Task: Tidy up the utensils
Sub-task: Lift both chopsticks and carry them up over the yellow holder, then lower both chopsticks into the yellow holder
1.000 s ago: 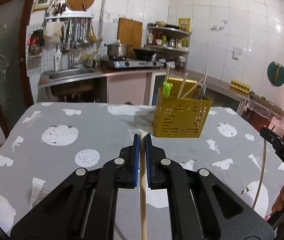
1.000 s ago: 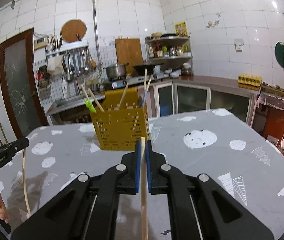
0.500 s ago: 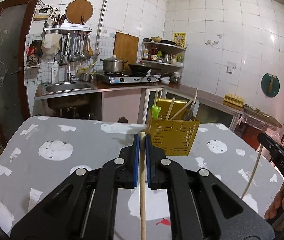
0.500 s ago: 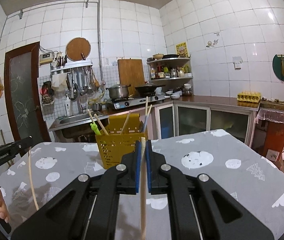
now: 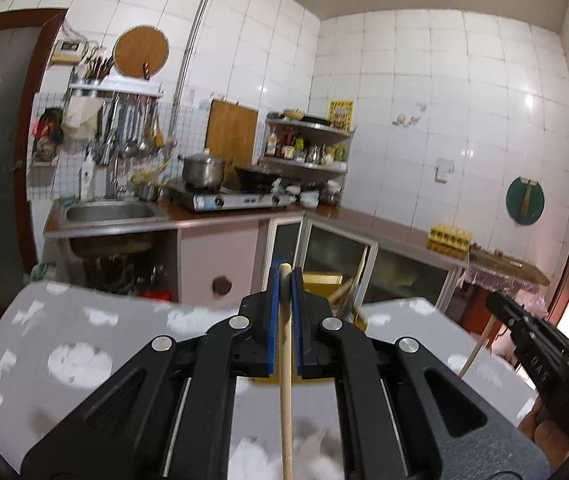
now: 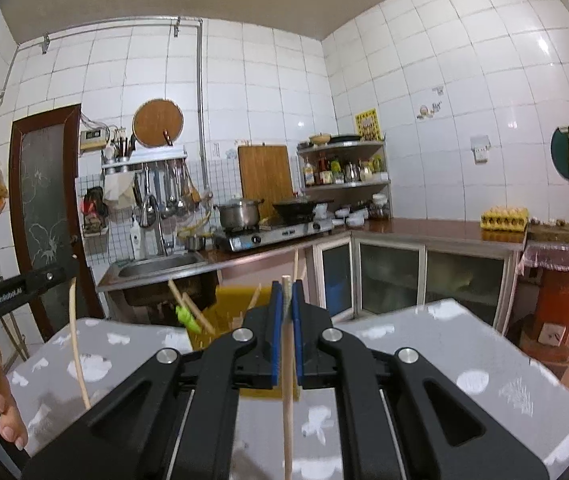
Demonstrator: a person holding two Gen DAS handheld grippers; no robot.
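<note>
My left gripper (image 5: 284, 280) is shut on a wooden chopstick (image 5: 285, 380) that hangs down between its blue pads. My right gripper (image 6: 287, 290) is shut on another wooden chopstick (image 6: 287, 400). A yellow slotted utensil holder (image 6: 228, 308) stands on the grey patterned table (image 6: 464, 344), mostly hidden behind my right gripper; several chopsticks and a green-handled utensil (image 6: 186, 316) stick out of it. In the left wrist view only its top (image 5: 324, 280) and some sticks show behind the fingers. Both grippers are raised above the table.
The right gripper's side (image 5: 532, 336) shows at right in the left wrist view; the left gripper (image 6: 12, 288) shows at left in the right wrist view. Behind the table are a sink (image 6: 160, 268), a stove with a pot (image 6: 240, 216) and a counter.
Both grippers have risen and tilted upward with their chopsticks. The table and the yellow holder have dropped lower in both views, and the holder is now largely behind the fingers.
</note>
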